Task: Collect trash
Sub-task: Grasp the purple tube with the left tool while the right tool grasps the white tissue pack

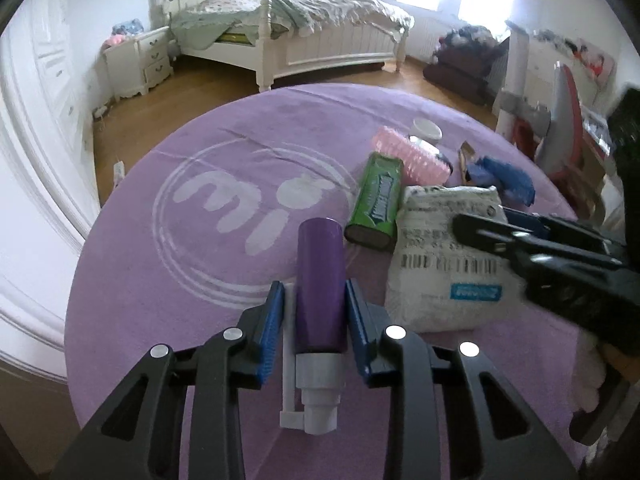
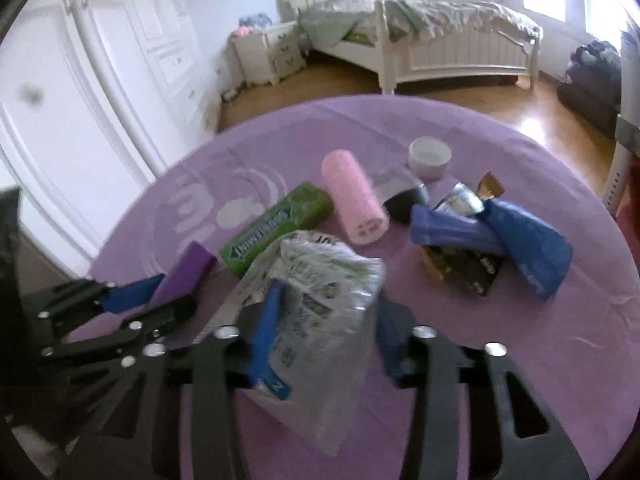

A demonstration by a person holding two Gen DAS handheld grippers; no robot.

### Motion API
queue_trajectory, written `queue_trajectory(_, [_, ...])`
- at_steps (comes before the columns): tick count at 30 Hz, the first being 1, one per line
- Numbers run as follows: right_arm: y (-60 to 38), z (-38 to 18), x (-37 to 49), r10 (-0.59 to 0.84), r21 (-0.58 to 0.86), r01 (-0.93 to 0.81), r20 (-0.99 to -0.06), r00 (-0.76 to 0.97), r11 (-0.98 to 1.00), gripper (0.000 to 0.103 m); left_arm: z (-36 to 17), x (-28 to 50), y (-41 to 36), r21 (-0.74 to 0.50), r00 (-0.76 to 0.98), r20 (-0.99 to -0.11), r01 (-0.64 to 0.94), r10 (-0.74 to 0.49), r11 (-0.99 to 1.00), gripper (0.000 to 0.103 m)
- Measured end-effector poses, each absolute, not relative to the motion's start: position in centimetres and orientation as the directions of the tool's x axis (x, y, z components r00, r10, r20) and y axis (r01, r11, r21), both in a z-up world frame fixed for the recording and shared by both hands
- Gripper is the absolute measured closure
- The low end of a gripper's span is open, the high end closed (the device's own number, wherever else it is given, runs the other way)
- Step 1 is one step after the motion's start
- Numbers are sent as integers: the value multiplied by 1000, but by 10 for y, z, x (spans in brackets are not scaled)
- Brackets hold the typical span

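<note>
Left gripper (image 1: 314,312) is clamped on a purple pump bottle (image 1: 320,280), blue pads pressed to both sides; the bottle lies along the fingers, white pump neck toward the camera. Right gripper (image 2: 326,320) is seen with fingers apart, straddling a crumpled white mailer bag (image 2: 316,276) with printed barcode label; pad contact cannot be confirmed.

Round table (image 1: 224,136) is covered in purple cloth with a pale logo. The left half and near-left edge are bare, with room for moving; the clutter is bunched toward the right and far-right edge.

Trash is seen as: a green spearmint gum box (image 2: 276,228), glossy and rectangular, just beside the mailer bag; a pink ribbed roll (image 2: 354,208), cylindrical, beside the box; a small white tub (image 2: 430,156) near the far edge; a crumpled blue plastic bag (image 2: 520,236) lying over a dark flat packet (image 2: 476,272) toward the right edge.
</note>
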State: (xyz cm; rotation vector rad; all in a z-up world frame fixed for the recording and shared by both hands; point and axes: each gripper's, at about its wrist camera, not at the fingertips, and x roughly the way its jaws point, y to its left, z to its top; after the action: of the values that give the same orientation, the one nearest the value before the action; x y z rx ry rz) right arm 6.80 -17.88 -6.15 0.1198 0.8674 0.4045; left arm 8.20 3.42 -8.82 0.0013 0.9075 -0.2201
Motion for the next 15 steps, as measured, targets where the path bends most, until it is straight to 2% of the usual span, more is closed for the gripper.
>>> queue_trajectory(2, [-191,-53,60,429,307,-300,-679,596,903,75,-83,75,41,-145,617,-752,189,-232,971,72])
queue_trajectory(6, [-236,-31,35,495,407,-296,-575,652,864,76,-66,59,47,-218,655,-699,187,-287,958,72])
queue_trajectory(15, [-357,13,-21,392,436,-186,-449,803,880,76,-22,50,-3,-284,680,-616,280,-398,917,72])
